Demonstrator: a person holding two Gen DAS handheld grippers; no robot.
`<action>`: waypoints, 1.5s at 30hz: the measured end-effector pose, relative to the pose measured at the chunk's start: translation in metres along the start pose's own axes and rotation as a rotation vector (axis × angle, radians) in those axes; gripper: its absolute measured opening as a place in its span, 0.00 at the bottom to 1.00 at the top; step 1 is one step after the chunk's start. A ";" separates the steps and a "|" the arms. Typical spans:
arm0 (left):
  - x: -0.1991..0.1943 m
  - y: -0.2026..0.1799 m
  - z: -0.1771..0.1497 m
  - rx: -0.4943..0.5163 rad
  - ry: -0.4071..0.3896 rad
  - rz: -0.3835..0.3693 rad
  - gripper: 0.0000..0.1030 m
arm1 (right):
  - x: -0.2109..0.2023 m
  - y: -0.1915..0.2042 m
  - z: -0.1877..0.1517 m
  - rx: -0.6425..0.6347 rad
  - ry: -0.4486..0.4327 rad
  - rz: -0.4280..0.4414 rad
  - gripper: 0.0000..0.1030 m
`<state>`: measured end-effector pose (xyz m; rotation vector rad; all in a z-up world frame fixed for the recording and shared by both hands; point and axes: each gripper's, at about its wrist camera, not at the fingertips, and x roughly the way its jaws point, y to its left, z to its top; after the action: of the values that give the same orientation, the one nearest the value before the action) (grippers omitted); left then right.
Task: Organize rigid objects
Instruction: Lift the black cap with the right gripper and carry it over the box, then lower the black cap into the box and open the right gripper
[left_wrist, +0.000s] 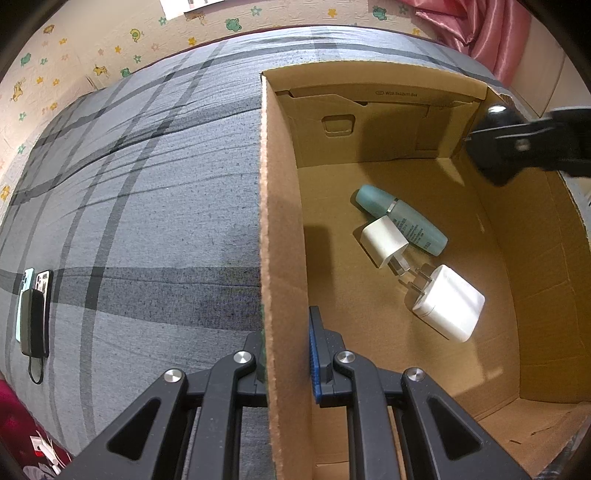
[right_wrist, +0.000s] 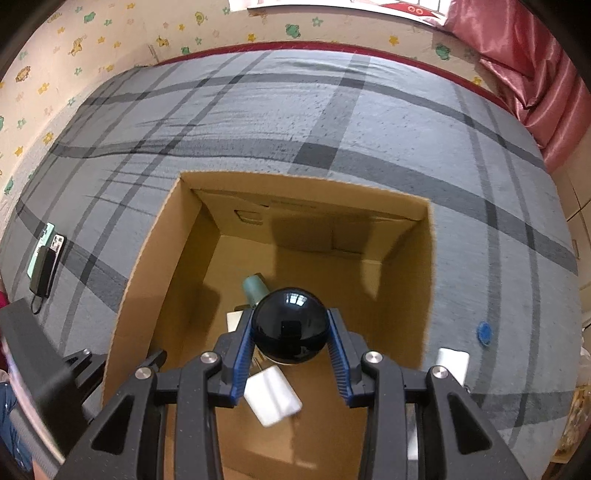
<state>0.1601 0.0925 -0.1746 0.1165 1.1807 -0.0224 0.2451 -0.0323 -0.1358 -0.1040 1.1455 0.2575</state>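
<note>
Lying teal bottle (left_wrist: 400, 219) in box (left_wrist: 280, 221), cap rearward-left.

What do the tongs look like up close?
Both tongs, left tongs and right tongs, look alike: black, angular frames with triangle-shaped holes, joined by round silver bolts. The fingers have bright blue ribbed pads on their inner faces, though one left finger hides behind cardboard. No cables or sleeves show.

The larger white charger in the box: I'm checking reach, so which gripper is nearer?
Left. The left gripper clamps the box wall beside the larger white charger; the right gripper hovers above.
</note>
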 end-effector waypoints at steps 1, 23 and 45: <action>0.000 0.000 0.000 -0.002 0.000 -0.001 0.14 | 0.004 0.001 0.000 -0.001 0.006 0.001 0.39; 0.000 -0.001 0.000 0.002 -0.001 0.001 0.14 | 0.058 0.008 0.005 -0.004 0.087 -0.020 0.40; 0.001 0.001 0.001 0.001 0.001 0.005 0.14 | 0.015 0.007 0.013 0.020 -0.009 -0.038 0.66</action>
<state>0.1616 0.0932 -0.1755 0.1204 1.1816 -0.0183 0.2606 -0.0209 -0.1436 -0.1067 1.1353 0.2125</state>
